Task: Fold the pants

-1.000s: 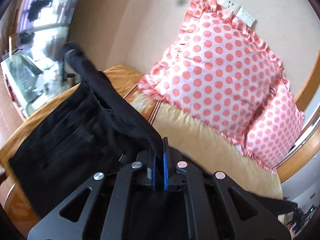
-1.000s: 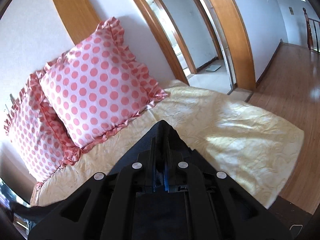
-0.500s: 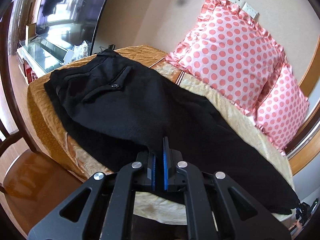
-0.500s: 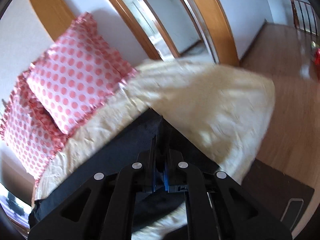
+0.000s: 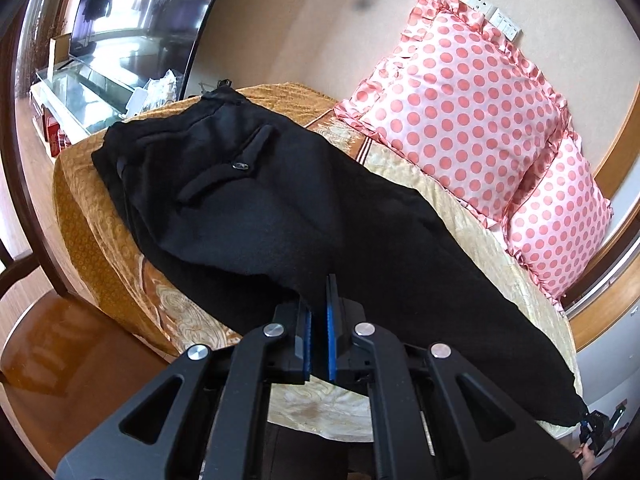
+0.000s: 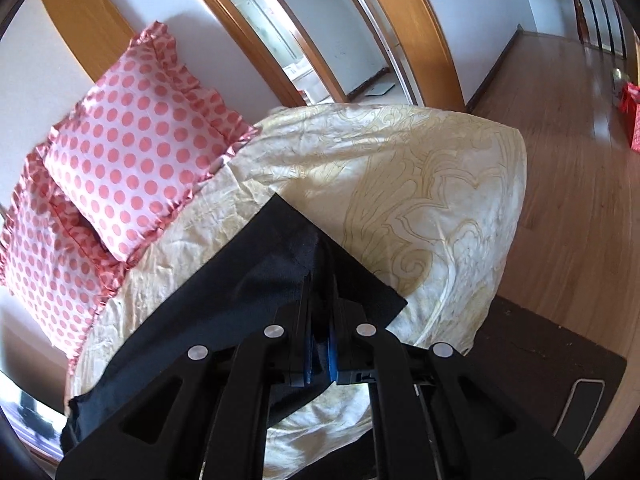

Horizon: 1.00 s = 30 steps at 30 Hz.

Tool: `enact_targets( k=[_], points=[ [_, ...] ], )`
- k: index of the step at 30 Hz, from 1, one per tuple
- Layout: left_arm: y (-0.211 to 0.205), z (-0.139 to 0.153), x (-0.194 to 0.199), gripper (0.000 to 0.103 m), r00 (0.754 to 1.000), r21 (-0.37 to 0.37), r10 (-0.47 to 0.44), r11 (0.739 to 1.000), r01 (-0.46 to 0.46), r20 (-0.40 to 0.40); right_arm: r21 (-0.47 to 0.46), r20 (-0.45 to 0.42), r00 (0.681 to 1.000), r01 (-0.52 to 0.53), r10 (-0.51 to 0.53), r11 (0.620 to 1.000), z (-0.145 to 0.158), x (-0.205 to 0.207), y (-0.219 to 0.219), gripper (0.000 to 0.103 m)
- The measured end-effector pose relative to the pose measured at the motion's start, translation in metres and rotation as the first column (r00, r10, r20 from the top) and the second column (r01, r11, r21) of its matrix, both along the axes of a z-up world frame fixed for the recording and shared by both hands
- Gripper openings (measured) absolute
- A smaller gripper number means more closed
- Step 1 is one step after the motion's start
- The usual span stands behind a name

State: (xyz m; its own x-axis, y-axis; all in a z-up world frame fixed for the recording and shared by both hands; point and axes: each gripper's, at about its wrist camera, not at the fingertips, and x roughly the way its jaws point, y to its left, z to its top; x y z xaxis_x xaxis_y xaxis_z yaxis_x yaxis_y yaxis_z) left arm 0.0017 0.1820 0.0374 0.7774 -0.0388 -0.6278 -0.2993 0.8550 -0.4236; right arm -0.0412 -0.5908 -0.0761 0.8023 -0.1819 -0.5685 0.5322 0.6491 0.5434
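Observation:
Black pants (image 5: 280, 208) lie spread along the bed's near edge. The waist and a buttoned back pocket (image 5: 240, 166) are at the far left, and the legs run to the lower right. My left gripper (image 5: 319, 300) is shut on the pants' near edge about midway along. At the leg end, my right gripper (image 6: 320, 292) is shut on the hem, with black cloth (image 6: 248, 280) bunched between its blue pads. The right gripper (image 5: 596, 428) also shows small at the lower right of the left wrist view.
The bed (image 6: 420, 184) has a pale yellow patterned cover. Two pink polka-dot pillows (image 5: 460, 112) (image 5: 560, 216) lean on the wall behind. A TV and glass cabinet (image 5: 100, 80) stand past the bed's left end. A wooden chair (image 5: 60, 340) and a dark floor mat (image 6: 540, 360) lie close by.
Both grippers came down with the pants. A second ago the cloth hung raised from the left gripper; now it lies flat on the bed. Little has moved since half a second ago.

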Motion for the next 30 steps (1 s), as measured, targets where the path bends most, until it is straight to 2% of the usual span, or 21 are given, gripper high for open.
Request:
enact_targets(
  k=[1, 4, 6, 7, 9, 10, 11, 13, 15, 17, 23, 27, 29, 30],
  points=[
    [0.000, -0.003, 0.001, 0.005, 1.000, 0.001, 0.000, 1.000, 0.000, -0.013, 0.008, -0.029, 1.000, 0.002, -0.002, 1.000, -0.006, 0.004, 0.000, 0.006],
    [0.002, -0.016, 0.000, 0.006, 0.999, -0.013, 0.001, 1.000, -0.001, -0.042, 0.004, -0.022, 1.000, 0.015, -0.015, 1.000, -0.010, 0.002, 0.001, 0.006],
    [0.004, -0.021, -0.003, 0.013, 0.999, -0.024, 0.005, 1.000, -0.006, -0.044, -0.023, -0.034, 0.999, 0.018, -0.019, 1.000, -0.010, 0.003, 0.005, 0.006],
    [0.005, -0.020, -0.007, 0.018, 1.000, -0.023, 0.013, 1.000, -0.013, -0.024, -0.038, -0.043, 0.999, 0.018, -0.020, 0.999, -0.009, 0.004, 0.007, 0.006],
    [0.008, -0.013, -0.019, 0.039, 0.999, -0.009, 0.046, 0.999, -0.046, 0.026, -0.046, -0.050, 0.999, 0.019, -0.021, 0.999, -0.009, 0.004, 0.007, 0.006],
    [0.012, -0.010, -0.024, 0.054, 0.996, -0.008, 0.069, 0.998, -0.069, 0.048, -0.046, -0.052, 0.998, 0.020, -0.022, 0.999, -0.009, 0.004, 0.007, 0.007],
    [0.018, -0.006, -0.030, 0.058, 0.992, -0.016, 0.098, 0.995, -0.097, 0.074, -0.045, -0.053, 0.998, 0.020, -0.022, 0.999, -0.009, 0.004, 0.007, 0.007],
    [0.038, -0.002, -0.037, 0.058, 0.984, -0.074, 0.142, 0.988, -0.134, 0.104, -0.044, -0.055, 0.998, 0.021, -0.023, 0.999, -0.009, 0.004, 0.007, 0.007],
    [0.063, -0.004, -0.036, 0.058, 0.978, -0.152, 0.185, 0.974, -0.169, 0.095, -0.041, -0.055, 0.998, 0.021, -0.024, 0.999, -0.009, 0.004, 0.007, 0.007],
    [0.086, -0.006, -0.033, 0.058, 0.970, -0.196, 0.228, 0.958, -0.208, 0.082, -0.039, -0.052, 0.998, 0.019, -0.021, 0.999, -0.009, 0.004, 0.007, 0.008],
    [0.124, -0.019, -0.014, 0.045, 0.960, -0.226, 0.279, 0.936, -0.268, 0.016, -0.033, -0.044, 0.999, 0.014, -0.015, 0.999, -0.008, 0.004, 0.008, 0.015],
    [0.131, -0.021, -0.005, 0.037, 0.955, -0.217, 0.297, 0.933, -0.289, 0.005, -0.076, -0.066, 0.998, 0.008, -0.013, 0.997, -0.006, 0.008, 0.013, 0.015],
    [0.133, -0.021, -0.002, 0.019, 0.949, -0.189, 0.314, 0.932, -0.311, -0.012, -0.106, -0.075, 0.997, 0.006, -0.014, 0.994, -0.005, 0.010, 0.015, 0.014],
    [0.135, -0.023, -0.001, 0.016, 0.948, -0.186, 0.319, 0.930, -0.316, -0.019, -0.106, -0.074, 0.997, 0.008, -0.016, 0.994, -0.005, 0.009, 0.013, 0.009]
  ],
)
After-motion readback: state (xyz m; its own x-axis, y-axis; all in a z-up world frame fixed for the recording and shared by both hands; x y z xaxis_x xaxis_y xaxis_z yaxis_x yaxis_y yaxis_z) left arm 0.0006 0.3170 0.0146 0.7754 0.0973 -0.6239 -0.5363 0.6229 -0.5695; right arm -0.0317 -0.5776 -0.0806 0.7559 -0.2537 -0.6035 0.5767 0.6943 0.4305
